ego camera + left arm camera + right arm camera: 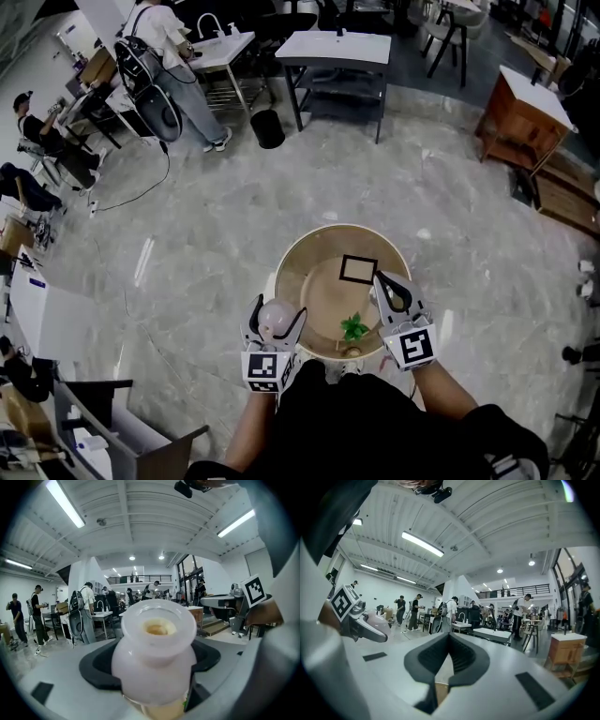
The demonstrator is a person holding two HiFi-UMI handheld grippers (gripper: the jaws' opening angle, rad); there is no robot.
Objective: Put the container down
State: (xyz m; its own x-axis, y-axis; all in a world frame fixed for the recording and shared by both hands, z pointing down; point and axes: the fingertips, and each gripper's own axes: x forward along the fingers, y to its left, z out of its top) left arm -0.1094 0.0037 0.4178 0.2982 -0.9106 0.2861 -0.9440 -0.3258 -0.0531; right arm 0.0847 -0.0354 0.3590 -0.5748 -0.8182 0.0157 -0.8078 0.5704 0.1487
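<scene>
A small whitish container (275,320) with a wide open mouth sits upright between the fingers of my left gripper (277,315), which is shut on it. It hangs just off the near left rim of the round wooden table (309,272). In the left gripper view the container (157,641) fills the middle, with the dark pads (96,667) behind it. My right gripper (384,281) hovers over the table's right side, its jaws shut with nothing between them. In the right gripper view its fingertips (449,641) meet, and the container (377,620) shows at far left.
On the table lie a black square frame (358,269) and a small green sprig (354,327). The floor is grey marble. Desks (339,49), a wooden cabinet (521,112) and several people (178,47) stand far off.
</scene>
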